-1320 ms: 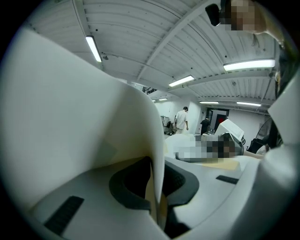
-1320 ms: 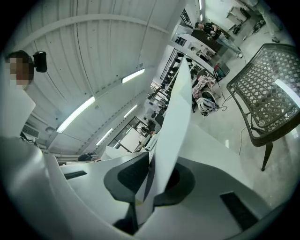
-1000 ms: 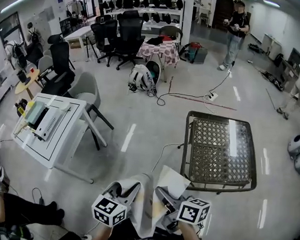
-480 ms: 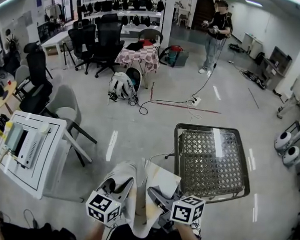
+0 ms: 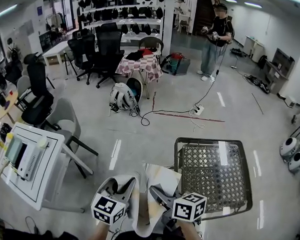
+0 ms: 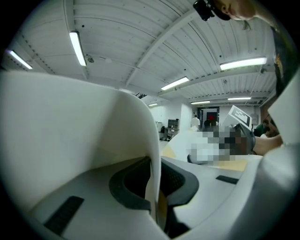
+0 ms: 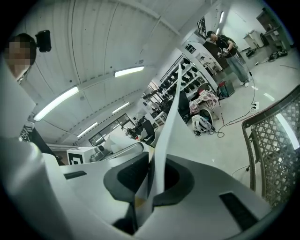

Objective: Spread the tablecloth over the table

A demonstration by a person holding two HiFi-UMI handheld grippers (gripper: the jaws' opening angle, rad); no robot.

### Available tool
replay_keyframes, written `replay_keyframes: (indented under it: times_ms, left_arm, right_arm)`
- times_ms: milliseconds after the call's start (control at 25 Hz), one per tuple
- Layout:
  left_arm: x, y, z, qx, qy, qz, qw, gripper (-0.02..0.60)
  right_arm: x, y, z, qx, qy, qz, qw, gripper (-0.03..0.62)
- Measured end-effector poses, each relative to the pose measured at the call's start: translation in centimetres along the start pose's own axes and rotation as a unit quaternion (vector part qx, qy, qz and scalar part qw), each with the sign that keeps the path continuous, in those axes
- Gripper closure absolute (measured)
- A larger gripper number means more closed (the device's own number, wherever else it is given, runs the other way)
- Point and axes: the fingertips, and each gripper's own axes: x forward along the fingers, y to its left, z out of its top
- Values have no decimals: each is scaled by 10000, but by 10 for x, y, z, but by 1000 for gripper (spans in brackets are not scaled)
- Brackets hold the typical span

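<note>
The table (image 5: pixel 180 163) is a dark metal frame with a lattice top and stands bare at the lower right of the head view. A white and cream tablecloth (image 5: pixel 145 212) hangs bunched between my two grippers, just left of the table's near corner. My left gripper (image 5: pixel 130 183) is shut on one fold of the tablecloth (image 6: pixel 93 122), which fills the left gripper view above the left gripper (image 6: pixel 152 190). My right gripper (image 5: pixel 155 191) is shut on another fold. In the right gripper view that edge of the tablecloth (image 7: pixel 168 117) rises from the right gripper (image 7: pixel 151 183).
A white desk (image 5: pixel 46 187) with a device on it stands at the left, with a grey chair (image 5: pixel 65 115) behind it. A person (image 5: pixel 214 37) stands at the back. A cable (image 5: pixel 190 114) and a bag (image 5: pixel 122 97) lie on the floor. Two round white machines (image 5: pixel 291 149) sit at the right.
Both grippers have carried the cloth forward. The lattice table now sits lower in the head view and closer to them. The grip on the cloth is unchanged.
</note>
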Motion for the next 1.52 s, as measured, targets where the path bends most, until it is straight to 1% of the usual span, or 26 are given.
replay_keyframes:
  times_ms: [120, 280, 400, 520, 600, 680, 800, 920, 1000, 1040, 1080, 1200, 1280, 1400, 1480, 1520]
  left_arm:
    - [33, -1, 20, 251, -17, 241, 9994, 543]
    - [97, -14, 66, 596, -190, 640, 9960, 543]
    - [148, -25, 108, 987, -397, 838, 9908, 543]
    - [203, -45, 148, 1522, -604, 830, 9830, 543]
    - [240, -65, 169, 1919, -749, 740, 9758, 541]
    - [276, -86, 185, 2311, -909, 628, 9666, 540]
    - [323, -122, 200, 2885, -1202, 386, 9491, 534]
    - [363, -158, 205, 3332, -1380, 69, 9327, 531]
    - [388, -176, 202, 3511, -1380, -92, 9261, 531]
    - [400, -182, 198, 3524, -1354, -158, 9259, 530]
    - [410, -187, 193, 3458, -1324, -215, 9287, 529]
    - [437, -194, 177, 2974, -1208, -318, 9465, 526]
    - [451, -200, 165, 2679, -1070, -406, 9566, 523]
    - [470, -216, 145, 2428, -794, -629, 9648, 517]
    - [478, -226, 130, 2233, -621, -718, 9701, 515]
    - [480, -230, 124, 2124, -556, -742, 9728, 515]
  right_arm:
    - [-11, -27, 34, -119, -36, 74, 9999, 551]
    - [-46, -81, 102, -355, -118, 28, 9993, 548]
    - [-75, -119, 162, -437, -496, 41, 9978, 548]
    - [-114, -163, 216, -358, -1058, -111, 9937, 549]
    - [-145, -196, 245, -257, -1436, -278, 9889, 551]
    - [-178, -227, 265, -174, -1702, -518, 9839, 552]
    - [-222, -264, 282, -99, -2052, -850, 9750, 553]
    - [-264, -295, 295, 240, -2635, -884, 9603, 561]
    - [-291, -315, 300, 378, -2996, -973, 9483, 565]
    - [-305, -325, 302, 399, -3138, -1098, 9423, 565]
    - [-321, -335, 303, 416, -3274, -1243, 9358, 566]
    - [-375, -363, 302, 584, -3697, -1606, 9133, 566]
    - [-413, -382, 291, 706, -3885, -1907, 8987, 566]
    - [-464, -394, 275, 790, -4114, -2499, 8730, 565]
    - [-485, -403, 255, 1087, -4202, -2777, 8570, 565]
    - [-493, -408, 244, 1231, -4215, -2874, 8512, 565]
